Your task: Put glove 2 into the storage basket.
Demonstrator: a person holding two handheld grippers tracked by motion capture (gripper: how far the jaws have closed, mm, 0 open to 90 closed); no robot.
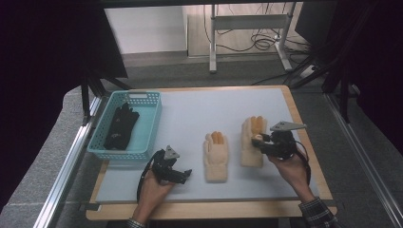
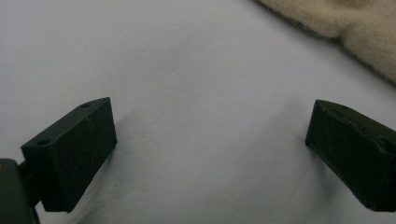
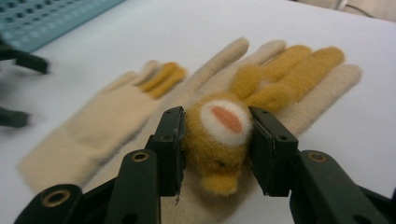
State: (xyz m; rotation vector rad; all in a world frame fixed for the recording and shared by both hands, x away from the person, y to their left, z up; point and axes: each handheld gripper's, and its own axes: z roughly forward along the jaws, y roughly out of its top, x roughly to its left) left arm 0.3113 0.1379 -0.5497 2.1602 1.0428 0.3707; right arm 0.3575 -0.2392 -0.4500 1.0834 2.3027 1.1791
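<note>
Pinching the right glove's (image 1: 251, 142) plush yellow patch (image 3: 223, 140) between right gripper (image 1: 264, 140) fingers, likely to lift it toward the basket (image 1: 151, 124). Right of basket: second glove (image 1: 216, 156). Left gripper (image 1: 182, 175) fingers spread, empty, on the counter (image 1: 190, 114) beside that glove.

We see two cream gloves flat on the white mat (image 1: 190, 118), fingers pointing away from us. The left glove (image 1: 216, 156) lies free, some fingers orange. The right glove (image 1: 250, 142) carries a raised orange animal-face patch (image 3: 224, 140) with a white-and-pink muzzle, pinched between the right gripper (image 3: 219, 149) jaws.
</note>
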